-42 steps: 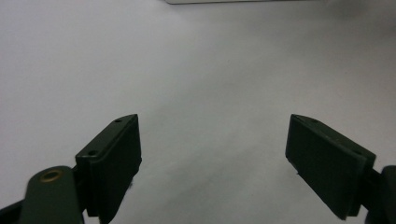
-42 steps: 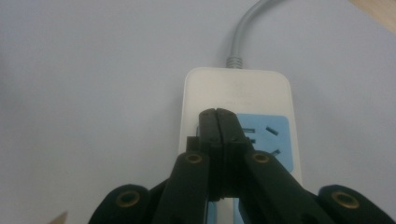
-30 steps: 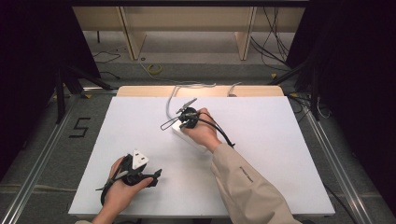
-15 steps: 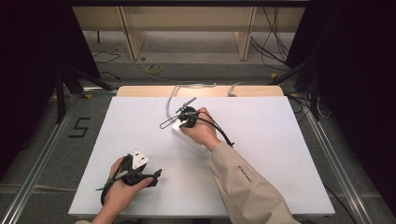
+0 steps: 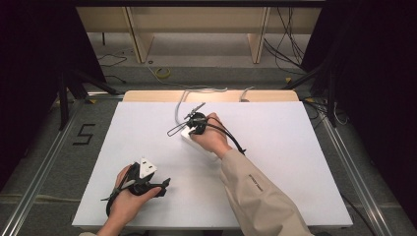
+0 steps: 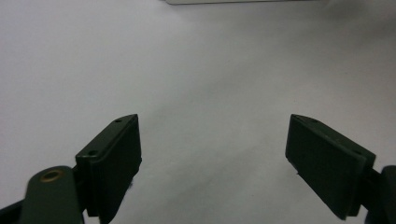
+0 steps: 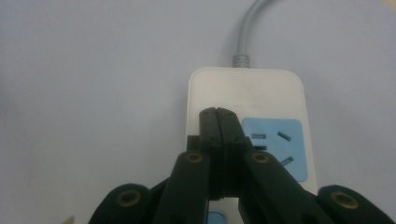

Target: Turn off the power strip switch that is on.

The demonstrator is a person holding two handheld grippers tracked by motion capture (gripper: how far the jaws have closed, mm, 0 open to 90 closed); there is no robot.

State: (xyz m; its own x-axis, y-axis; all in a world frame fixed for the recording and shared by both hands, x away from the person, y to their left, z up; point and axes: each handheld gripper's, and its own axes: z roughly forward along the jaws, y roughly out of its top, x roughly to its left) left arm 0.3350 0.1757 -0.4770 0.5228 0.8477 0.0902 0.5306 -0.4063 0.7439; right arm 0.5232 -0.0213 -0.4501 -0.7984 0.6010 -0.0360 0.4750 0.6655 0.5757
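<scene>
Nothing has shifted since a second ago: both of my hands sit where they were, and the strip has not budged.

Largest first, I see the white table [image 5: 295,162] reaching across the high view, with a wooden edge at its far side. My right sleeve [image 5: 255,191] runs up from the near edge toward the middle of the sheet. There the white power strip [image 7: 261,98] lies flat, a little beyond centre, its grey cord [image 7: 246,32] leaving the far end and curving off toward the far edge of the table. One pale blue socket panel [image 7: 285,149] sits on its top face.

My right gripper [image 7: 218,114] is over that strip, its jaws pressed together with nothing between them, the tips above the strip's white top just beside the blue panel; whether they touch it I cannot tell.

My left gripper [image 6: 212,158] rests near the table's near-left corner, well apart from the strip, jaws spread wide over bare white surface and holding nothing.
</scene>
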